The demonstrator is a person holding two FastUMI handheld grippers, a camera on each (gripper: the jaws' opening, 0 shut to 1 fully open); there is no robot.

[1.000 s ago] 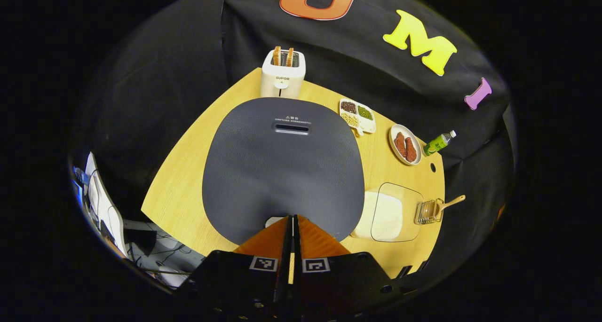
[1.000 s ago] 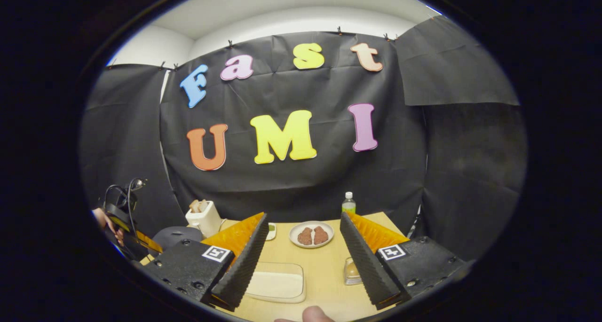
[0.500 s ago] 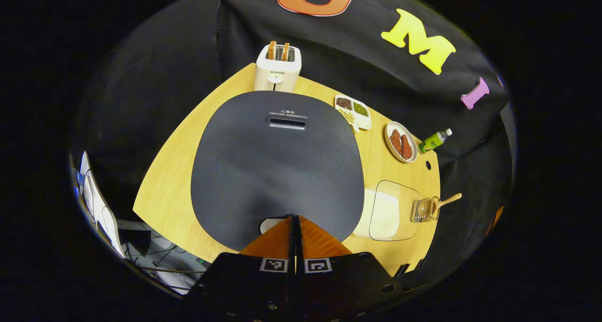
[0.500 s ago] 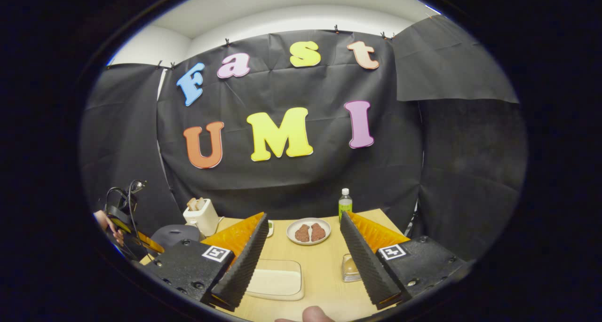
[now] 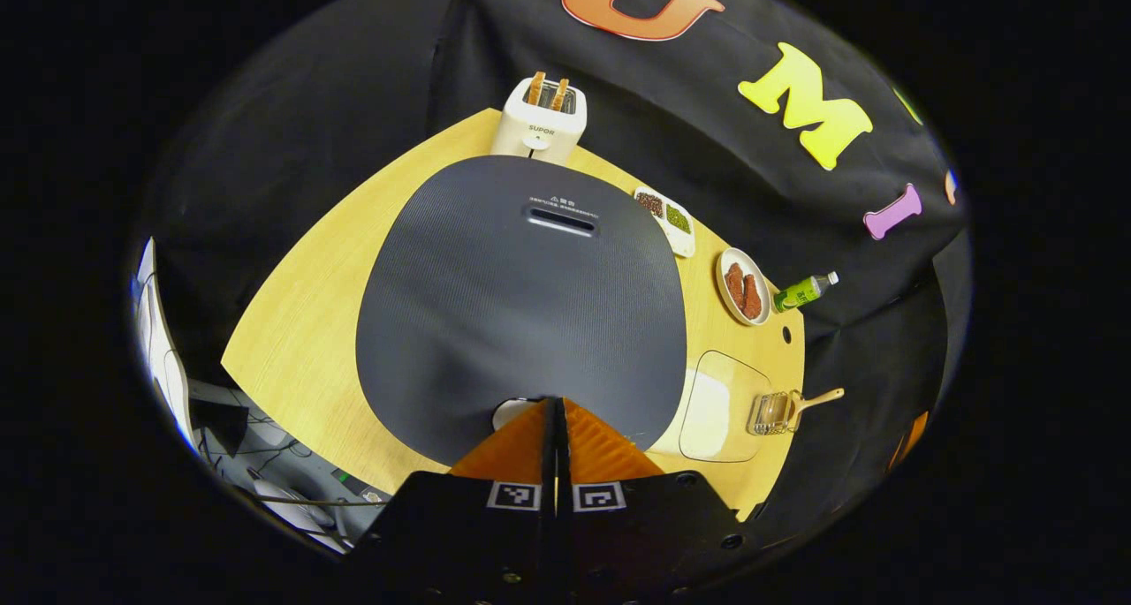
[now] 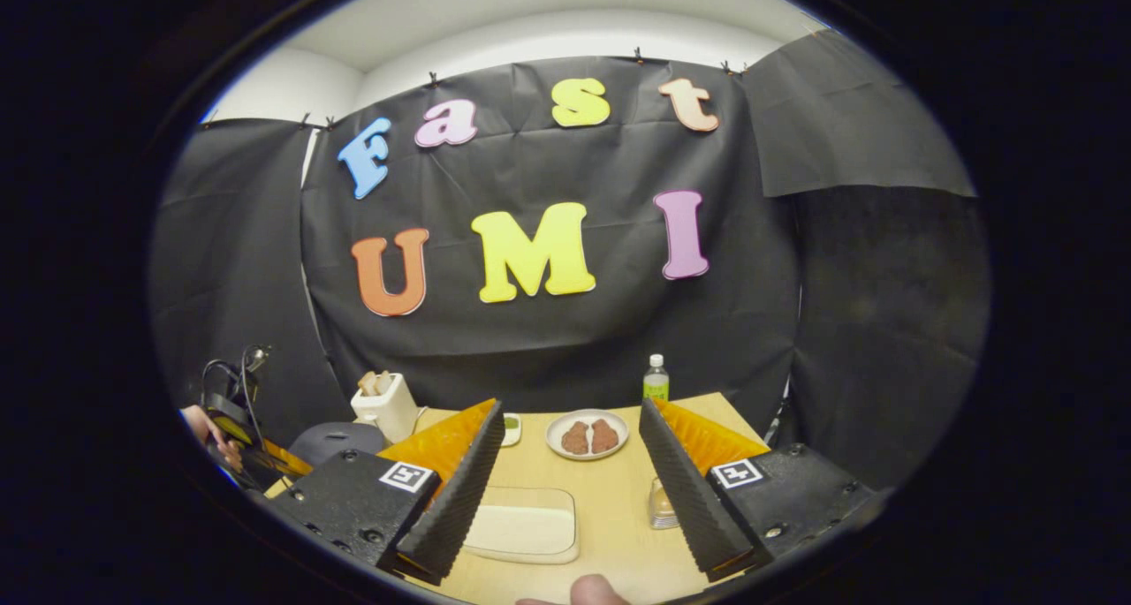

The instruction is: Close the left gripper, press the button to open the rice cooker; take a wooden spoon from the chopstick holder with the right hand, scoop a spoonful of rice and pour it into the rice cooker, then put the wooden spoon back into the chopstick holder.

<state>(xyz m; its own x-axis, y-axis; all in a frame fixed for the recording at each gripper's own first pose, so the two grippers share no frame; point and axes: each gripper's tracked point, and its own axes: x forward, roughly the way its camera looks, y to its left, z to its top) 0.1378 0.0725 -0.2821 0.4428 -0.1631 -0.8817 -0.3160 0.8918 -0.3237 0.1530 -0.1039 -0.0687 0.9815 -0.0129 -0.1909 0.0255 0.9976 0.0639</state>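
Two tongs out, my left tongs pressed together right over the pale round button at the near rim of the dark grey rounded rice cooker lid.

My right tongs are spread wide with nothing in them, hanging above the light wood table. Just past their right finger sits the clear ribbed chopstick holder with the wooden spoon, and the clear glass tray of white rice sits ahead-left. My worry is the narrow tips sliding off the button. Also, the lid should swing up, so I'd want room above it.
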